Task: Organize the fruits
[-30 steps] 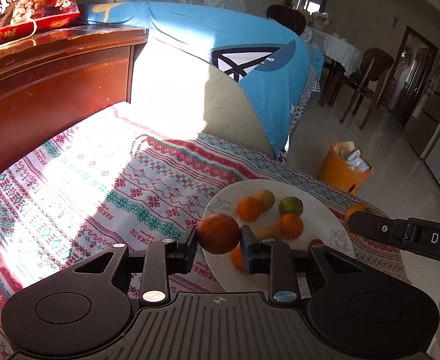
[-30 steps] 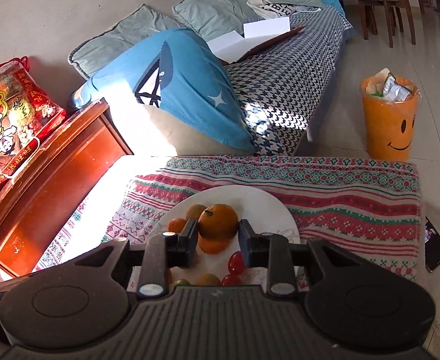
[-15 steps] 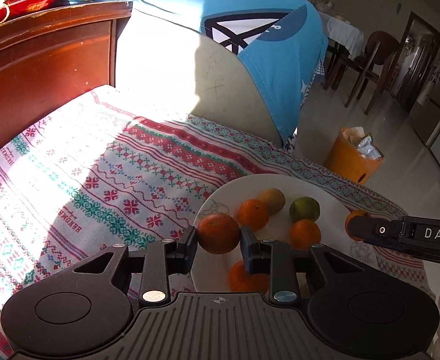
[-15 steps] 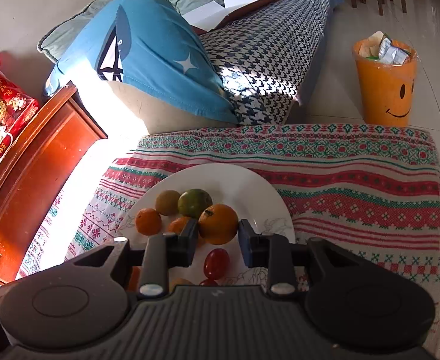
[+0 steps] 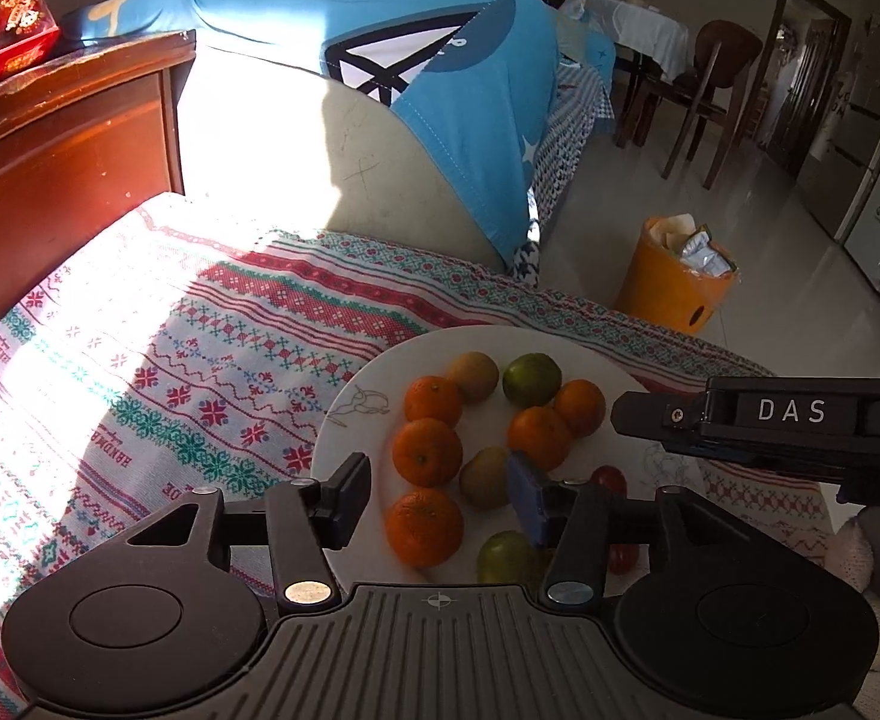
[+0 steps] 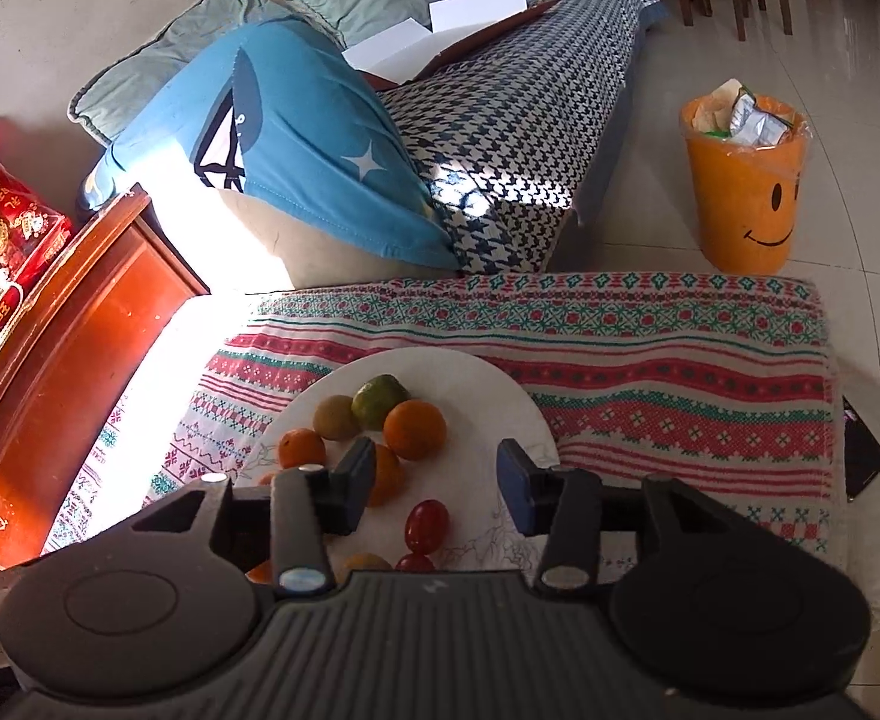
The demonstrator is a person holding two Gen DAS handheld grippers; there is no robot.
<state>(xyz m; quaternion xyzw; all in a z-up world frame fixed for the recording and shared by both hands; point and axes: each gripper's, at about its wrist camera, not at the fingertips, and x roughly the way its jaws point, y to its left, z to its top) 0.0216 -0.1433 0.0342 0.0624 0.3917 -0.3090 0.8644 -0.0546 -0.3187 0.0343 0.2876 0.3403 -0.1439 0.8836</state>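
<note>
Left gripper (image 5: 437, 495) spread wide and empty above the white plate (image 5: 350, 438); right gripper (image 6: 437, 483) likewise wide, holding nothing. Fruits gathered on the plate atop the patterned tabletop cloth (image 5: 218, 354): oranges, green and brownish pieces, cherry tomatoes (image 6: 426, 523). Grouped on one dish, presumably to keep round fruit from rolling. Against the frame half a second earlier: each gripper then clamped an orange; both oranges now released, one (image 5: 425, 528) below the left gripper, one (image 6: 414, 429) ahead of the right.
</note>
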